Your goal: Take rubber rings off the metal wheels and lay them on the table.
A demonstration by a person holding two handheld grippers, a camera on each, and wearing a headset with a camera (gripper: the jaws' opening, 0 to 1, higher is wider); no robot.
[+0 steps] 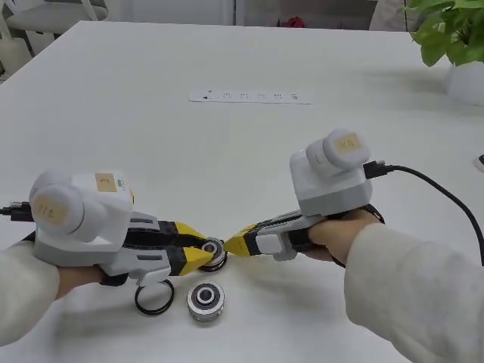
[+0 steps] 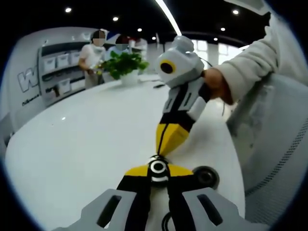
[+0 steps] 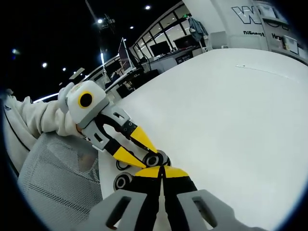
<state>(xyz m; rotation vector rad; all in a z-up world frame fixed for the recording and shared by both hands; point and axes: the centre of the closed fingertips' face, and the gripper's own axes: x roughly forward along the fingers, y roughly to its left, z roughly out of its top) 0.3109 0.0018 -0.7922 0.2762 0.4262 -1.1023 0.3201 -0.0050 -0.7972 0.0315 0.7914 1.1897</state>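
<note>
In the head view I have both tools low in the frame, tips meeting just left of centre. My left hand-held gripper (image 1: 203, 257) comes in from the left and is clamped on a wheel (image 1: 215, 250), held just above the white surface (image 1: 227, 166). In the left gripper view that wheel sits squarely between my yellow tips at lower centre, its hub facing the camera. My right hand-held gripper (image 1: 233, 244) reaches in from the right with its jaws closed, yellow tips together and touching the wheel's rim. I cannot tell whether they pinch any rubber there. A loose black ring (image 1: 153, 312) lies flat on the surface at lower left, just under the left tool. A second wheel (image 1: 206, 298) lies flat right beside the ring, on its right, apart from both tools. A black cable (image 1: 435, 189) runs from the right tool toward the right edge of the frame. Well apart, at upper centre, lies a white power strip (image 1: 249, 96), and a green plant (image 1: 446, 30) stands in the upper right corner
</note>
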